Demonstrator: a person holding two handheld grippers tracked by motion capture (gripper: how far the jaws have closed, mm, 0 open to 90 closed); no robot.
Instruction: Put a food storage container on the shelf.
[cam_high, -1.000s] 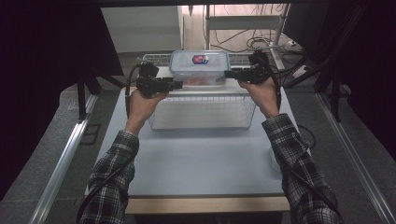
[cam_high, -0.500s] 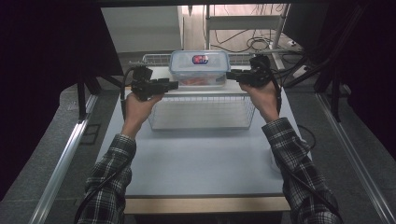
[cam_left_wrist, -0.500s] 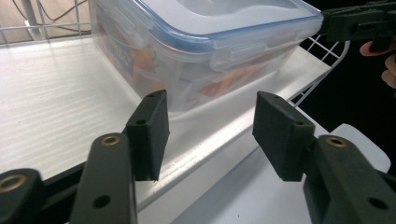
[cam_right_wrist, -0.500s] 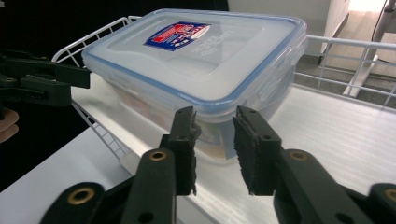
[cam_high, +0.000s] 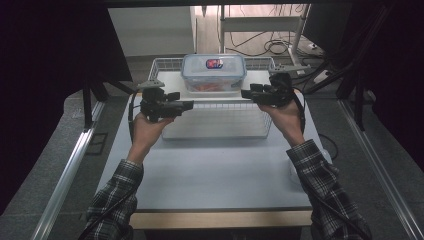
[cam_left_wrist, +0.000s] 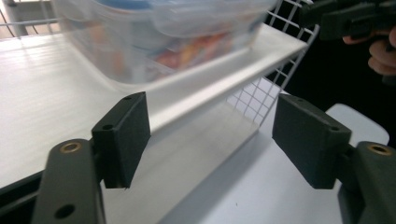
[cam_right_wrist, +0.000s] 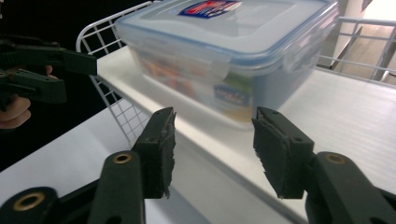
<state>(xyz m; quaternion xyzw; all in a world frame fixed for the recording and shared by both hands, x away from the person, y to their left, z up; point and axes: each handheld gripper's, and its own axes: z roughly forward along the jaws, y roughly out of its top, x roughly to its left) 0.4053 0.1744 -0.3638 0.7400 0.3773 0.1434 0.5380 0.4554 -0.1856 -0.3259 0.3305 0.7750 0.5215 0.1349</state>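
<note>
The clear lidded food container (cam_high: 214, 73) is sitting on the white shelf board (cam_high: 170, 82) on top of the wire rack (cam_high: 217, 120), toward the far edge of the table (cam_high: 210, 165), and nothing is holding it. The left gripper (cam_high: 186, 104) and the right gripper (cam_high: 247, 93) are hanging on either side in front of it, jaws pointing inward at each other and apart from the box. Both pairs of jaws have just been opening — in the gripper views each pair is standing spread with only air between the pads, the container (cam_right_wrist: 224, 51) lying beyond them.

This is reading as a release step: the box looks set down on the shelf and the hands are clearing away. The next move probably calls for drawing both grippers toward the person without catching the rack's wire rim.

A red-and-blue sticker (cam_high: 214, 63) is sitting on the lid, and a small label (cam_right_wrist: 227, 95) is showing on the front wall — the writing on both is too blurred to read.
</note>
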